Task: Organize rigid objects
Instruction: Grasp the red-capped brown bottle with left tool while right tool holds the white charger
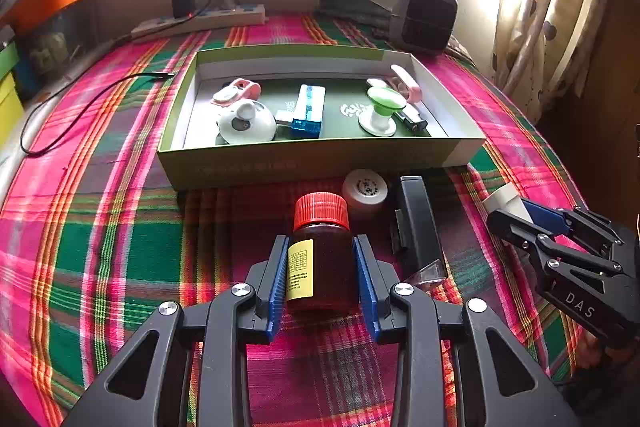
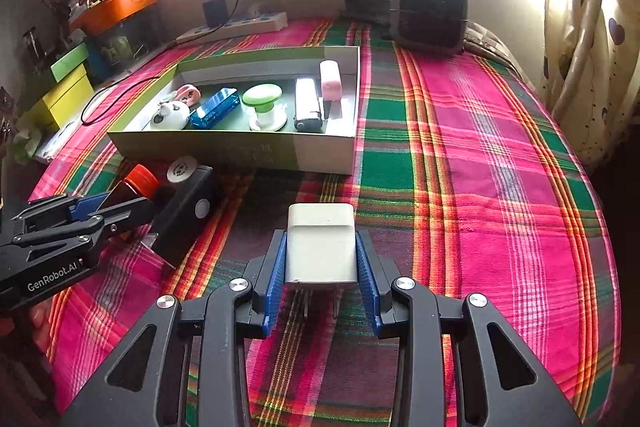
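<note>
Several items already lie in the green box (image 1: 320,159), upper centre. My left gripper (image 1: 322,267) fingers clasp the red-capped bottle (image 1: 320,251); my right gripper (image 2: 322,263) fingers clasp the white charger (image 2: 321,243). The round tin (image 1: 365,189) and black stapler (image 1: 418,227) remain on the plaid cloth.

From my remote seat I saw a plaid cloth (image 2: 480,147) spread over the surface, a white power strip (image 1: 200,21) with a black charger (image 1: 183,1) along the wall, and a dark heater (image 2: 430,9) beside heart-print curtains (image 1: 552,11).
</note>
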The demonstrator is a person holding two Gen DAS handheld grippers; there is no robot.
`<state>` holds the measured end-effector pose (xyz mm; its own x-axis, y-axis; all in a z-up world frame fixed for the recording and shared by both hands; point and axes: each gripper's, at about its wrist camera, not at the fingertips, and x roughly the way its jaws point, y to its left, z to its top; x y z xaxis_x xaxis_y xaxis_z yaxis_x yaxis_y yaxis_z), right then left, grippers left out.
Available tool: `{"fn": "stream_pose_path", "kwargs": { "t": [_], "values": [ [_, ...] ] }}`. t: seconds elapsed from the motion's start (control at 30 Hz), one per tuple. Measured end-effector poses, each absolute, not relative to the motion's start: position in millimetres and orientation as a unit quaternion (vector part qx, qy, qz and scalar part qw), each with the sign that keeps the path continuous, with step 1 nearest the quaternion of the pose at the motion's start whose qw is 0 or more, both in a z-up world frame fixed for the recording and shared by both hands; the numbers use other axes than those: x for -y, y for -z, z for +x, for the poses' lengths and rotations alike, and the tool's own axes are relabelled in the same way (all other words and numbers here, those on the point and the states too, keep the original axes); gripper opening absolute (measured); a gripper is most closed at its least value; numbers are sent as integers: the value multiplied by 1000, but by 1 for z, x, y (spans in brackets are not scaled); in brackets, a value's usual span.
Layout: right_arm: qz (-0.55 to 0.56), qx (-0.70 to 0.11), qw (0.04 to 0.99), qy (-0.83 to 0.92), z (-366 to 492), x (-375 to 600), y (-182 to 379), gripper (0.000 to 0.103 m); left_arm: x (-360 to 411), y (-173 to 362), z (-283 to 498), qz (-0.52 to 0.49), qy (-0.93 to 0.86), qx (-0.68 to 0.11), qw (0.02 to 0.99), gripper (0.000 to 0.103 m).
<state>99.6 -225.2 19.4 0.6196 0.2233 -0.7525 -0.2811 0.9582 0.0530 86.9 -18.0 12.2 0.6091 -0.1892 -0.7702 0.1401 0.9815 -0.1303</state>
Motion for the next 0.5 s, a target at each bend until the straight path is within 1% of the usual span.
{"fn": "stream_pose_path", "kwargs": {
  "t": [0.5],
  "values": [
    [-40, -387, 909, -149, 102, 220, -40, 35, 15, -30, 83, -30, 96, -412, 906, 31]
  ]
}}
